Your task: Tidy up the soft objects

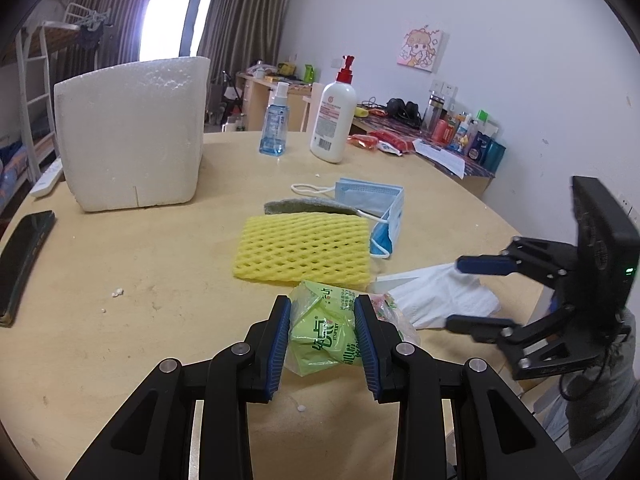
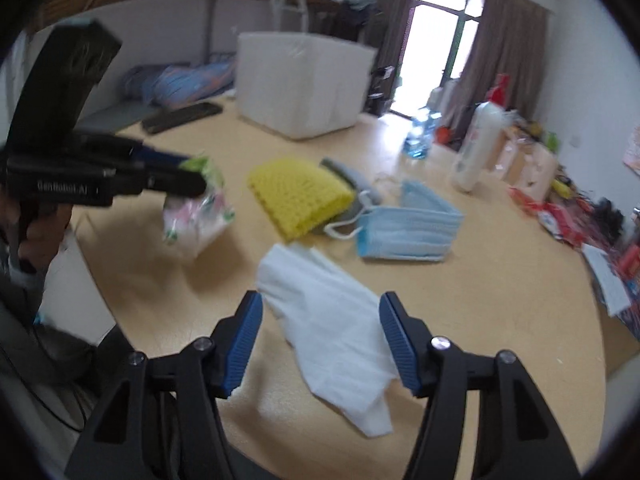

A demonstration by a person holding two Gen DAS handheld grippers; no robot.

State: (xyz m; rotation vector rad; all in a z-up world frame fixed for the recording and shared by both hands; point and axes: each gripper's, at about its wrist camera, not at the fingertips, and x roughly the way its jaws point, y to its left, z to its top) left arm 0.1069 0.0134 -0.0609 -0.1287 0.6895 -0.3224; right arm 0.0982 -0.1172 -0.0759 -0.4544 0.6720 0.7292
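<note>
My left gripper (image 1: pixel 322 308) is shut on a green tissue packet (image 1: pixel 322 336) and holds it just above the round table (image 1: pixel 140 280); the packet also shows in the right wrist view (image 2: pixel 196 208). My right gripper (image 2: pixel 320 312) is open, its fingers on either side of a white tissue (image 2: pixel 332 320) lying flat. A yellow foam net (image 1: pixel 302 250), a grey sponge (image 1: pixel 300 205) and a blue face mask (image 1: pixel 372 200) lie in the middle. A white foam box (image 1: pixel 132 132) stands at the far left.
A blue spray bottle (image 1: pixel 275 124) and a white lotion pump bottle (image 1: pixel 334 120) stand at the far edge. A black phone (image 1: pixel 24 264) lies at the left edge. A cluttered desk (image 1: pixel 440 136) stands beyond the table.
</note>
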